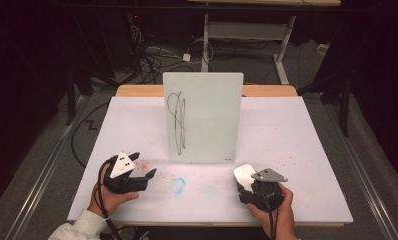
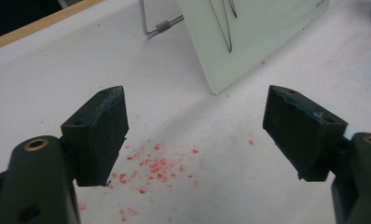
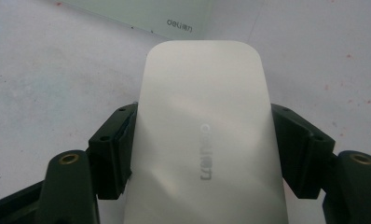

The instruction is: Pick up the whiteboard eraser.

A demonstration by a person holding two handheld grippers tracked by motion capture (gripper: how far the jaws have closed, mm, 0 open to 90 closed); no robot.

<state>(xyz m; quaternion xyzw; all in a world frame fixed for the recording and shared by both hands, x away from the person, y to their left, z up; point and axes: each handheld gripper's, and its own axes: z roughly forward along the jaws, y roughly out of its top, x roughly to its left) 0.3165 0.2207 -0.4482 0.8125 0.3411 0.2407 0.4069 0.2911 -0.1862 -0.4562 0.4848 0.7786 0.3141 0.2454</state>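
The white surface (image 1: 297, 150) takes up the middle of the high view, with a wooden edge along its far side. At its centre a whiteboard (image 1: 207, 120) stands upright on a wire stand (image 2: 158, 25), black scribbled lines in its left half. In the lower right of that view the right claw (image 1: 247, 186) is clamped on a white eraser (image 1: 244, 175); in the right gripper view the eraser (image 3: 207, 144) runs up the middle of the frame, both jaws pressed against its long sides, its rounded end pointing towards the whiteboard's bottom edge. In the lower left the left claw (image 1: 142, 167) rests low over the surface, jaws spread wide with nothing between them. Red specks (image 2: 155, 165) lie under it, and a faint blue smudge (image 1: 177, 185) sits between the two claws.
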